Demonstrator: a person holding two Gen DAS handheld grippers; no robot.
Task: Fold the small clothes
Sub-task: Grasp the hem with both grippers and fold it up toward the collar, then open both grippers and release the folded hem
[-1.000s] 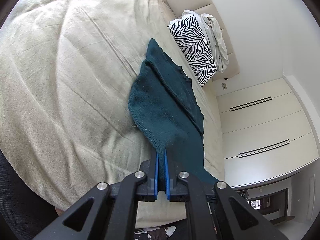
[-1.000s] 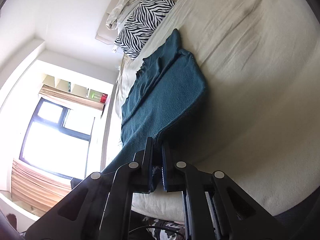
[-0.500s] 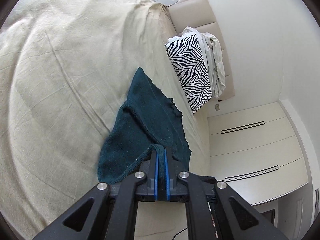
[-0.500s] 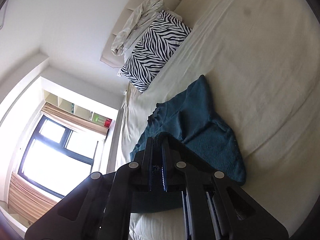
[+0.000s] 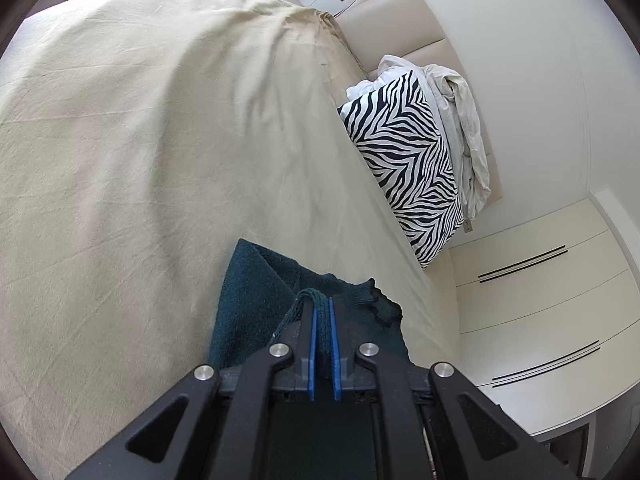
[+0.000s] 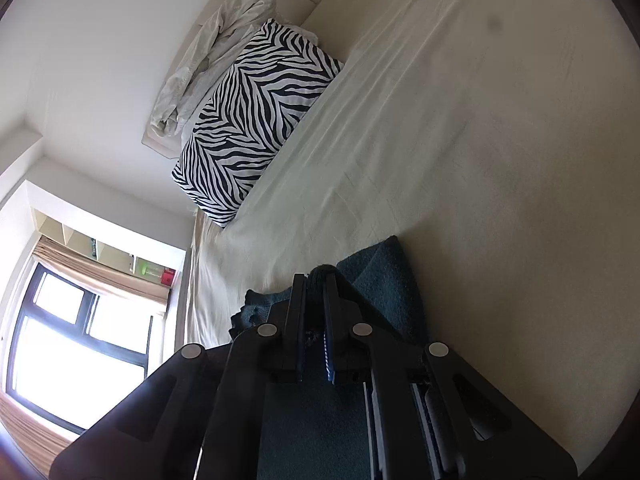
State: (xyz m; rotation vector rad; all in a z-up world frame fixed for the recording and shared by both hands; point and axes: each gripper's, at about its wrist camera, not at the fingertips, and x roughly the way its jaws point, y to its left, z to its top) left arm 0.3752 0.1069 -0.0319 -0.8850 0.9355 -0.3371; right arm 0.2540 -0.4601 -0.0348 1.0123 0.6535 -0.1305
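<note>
Now both grippers are clamped tight on the teal knit garment [image 5: 248,300]: the left gripper [image 5: 322,304] pinches a bunched edge between its blue pads, the right gripper [image 6: 316,280] another edge. Beneath them the garment lies on the beige bed [image 5: 140,140], well apart from the zebra pillow [image 5: 408,160].

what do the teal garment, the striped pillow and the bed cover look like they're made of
Teal garment: looks like a soft knit, maybe wool or acrylic, going by its fuzzy matte surface and ribbed edge.
Striped pillow: smooth woven fabric, printed with a black and white zebra pattern.
Bed cover: thin matte cream cloth, likely cotton, with fine creases.
</note>
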